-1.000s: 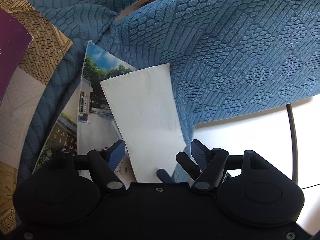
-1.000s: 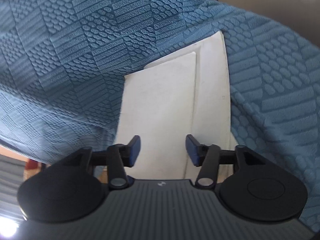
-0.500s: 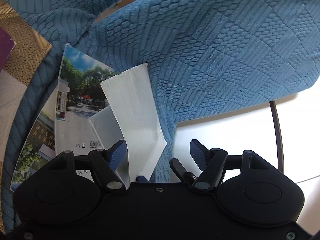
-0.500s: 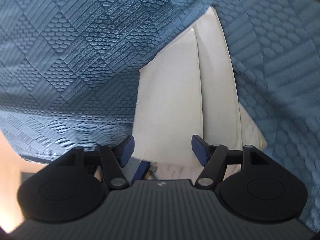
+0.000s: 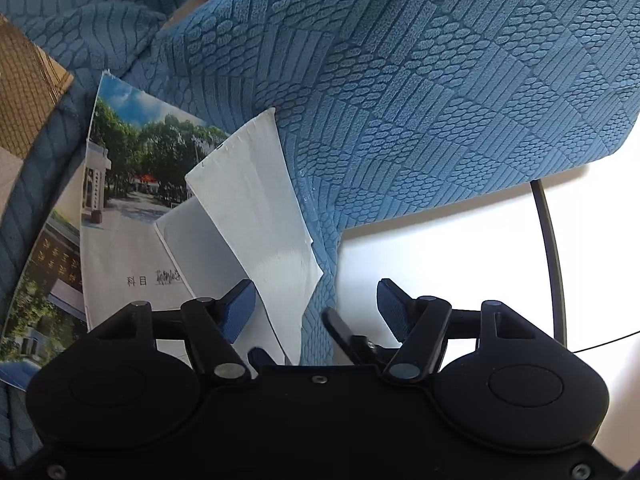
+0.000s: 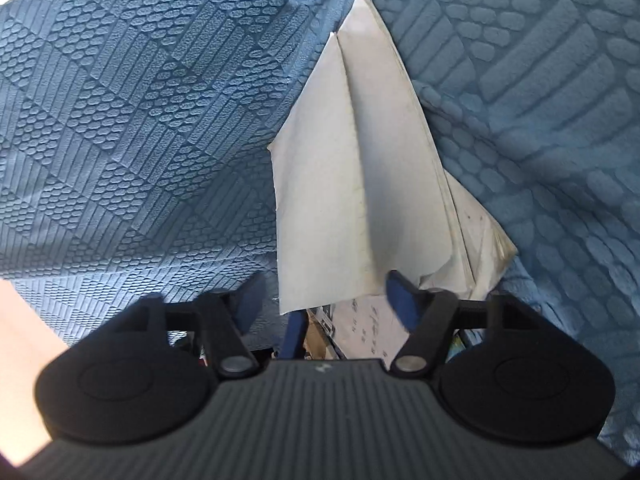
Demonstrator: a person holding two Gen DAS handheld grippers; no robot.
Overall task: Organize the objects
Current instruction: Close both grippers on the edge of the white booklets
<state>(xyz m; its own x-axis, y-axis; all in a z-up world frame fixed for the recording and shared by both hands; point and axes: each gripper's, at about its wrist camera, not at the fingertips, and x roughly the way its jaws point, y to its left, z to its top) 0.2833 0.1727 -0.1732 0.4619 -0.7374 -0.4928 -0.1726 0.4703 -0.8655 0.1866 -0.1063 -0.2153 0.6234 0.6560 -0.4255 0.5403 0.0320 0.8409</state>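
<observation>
In the left wrist view, the left gripper stands wide open, gripping nothing; the white folded paper rises between its fingers against the blue textured cloth, over a photo-covered booklet. In the right wrist view, the right gripper likewise gapes empty, the paper just ahead between its fingers, tucked under the cloth.

Left claw jaws spread wide; right claw likewise agape.
</observation>
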